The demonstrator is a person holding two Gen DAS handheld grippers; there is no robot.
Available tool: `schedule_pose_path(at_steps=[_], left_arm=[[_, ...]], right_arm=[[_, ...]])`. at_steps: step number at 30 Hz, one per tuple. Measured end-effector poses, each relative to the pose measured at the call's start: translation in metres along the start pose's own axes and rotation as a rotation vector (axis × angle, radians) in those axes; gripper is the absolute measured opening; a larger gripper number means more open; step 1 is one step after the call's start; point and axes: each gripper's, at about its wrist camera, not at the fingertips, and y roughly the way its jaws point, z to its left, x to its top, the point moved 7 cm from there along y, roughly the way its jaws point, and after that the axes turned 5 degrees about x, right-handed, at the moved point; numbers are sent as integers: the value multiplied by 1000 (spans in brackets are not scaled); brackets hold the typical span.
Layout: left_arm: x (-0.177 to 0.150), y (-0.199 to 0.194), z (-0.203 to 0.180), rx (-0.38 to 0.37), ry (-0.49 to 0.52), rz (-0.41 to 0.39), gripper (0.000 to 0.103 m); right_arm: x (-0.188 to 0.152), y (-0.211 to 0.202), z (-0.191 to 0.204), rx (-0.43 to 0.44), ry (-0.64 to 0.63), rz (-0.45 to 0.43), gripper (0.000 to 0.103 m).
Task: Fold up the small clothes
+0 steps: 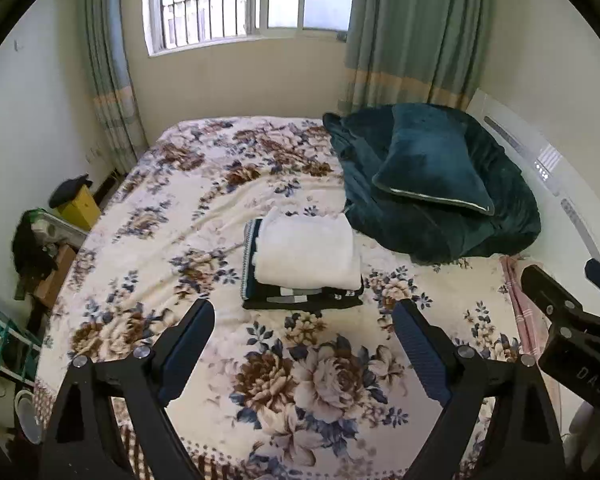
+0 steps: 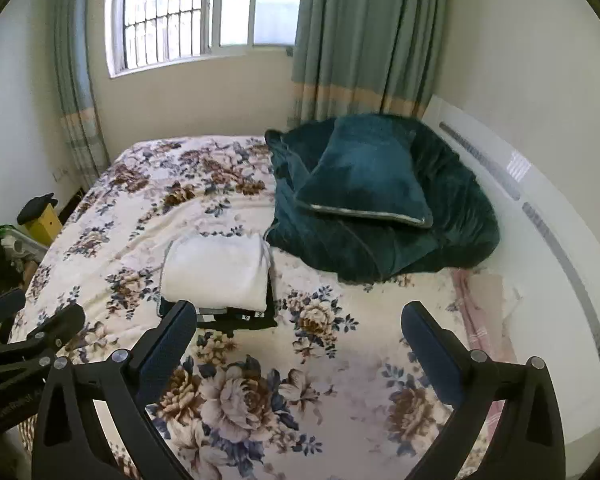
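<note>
A folded white garment (image 1: 308, 250) lies on top of a folded dark patterned garment (image 1: 300, 298) in the middle of the floral bedspread (image 1: 172, 208). The stack also shows in the right wrist view: the white garment (image 2: 218, 270) over the dark one (image 2: 236, 318). My left gripper (image 1: 304, 320) is open and empty, just short of the stack. My right gripper (image 2: 300, 320) is open and empty, with its left finger (image 2: 168, 340) in front of the stack's near edge. The right gripper also shows at the right edge of the left wrist view (image 1: 568, 320).
A dark teal pillow (image 1: 432, 160) rests on a bunched teal blanket (image 1: 480, 224) at the back right. A white headboard (image 1: 560, 184) runs along the right side. Boxes and clutter (image 1: 48, 240) stand on the floor left of the bed. A pink striped cloth (image 2: 480, 320) lies at the bed's right edge.
</note>
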Motion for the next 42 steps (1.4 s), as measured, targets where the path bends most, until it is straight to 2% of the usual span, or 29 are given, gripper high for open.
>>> schedule_pose_path(at_steps=[4,8,17,19,20,42], left_arm=[[-6,-36,7,16,-18,-39,91],[-8,-63,14,25,-25,-77,91],[-17,-94,18,47,-41,-110,91],[-16,-99,17,45,-44,-120,94],[-15,-101,16,44,-47,-126,102],[-16,-113,12,81,-51,-149,103]], right_arm=[[-5,-50,-3,18,13,-32,103],[-8,-82,-7,32,18,-52,103],[-11,-123,-13,51,14,-81,103],[-11,-129,-14,56,17,-91,103],[-10,-134,-14,52,11,-98,103],[-4,-128,-22,84,5,-91,103]])
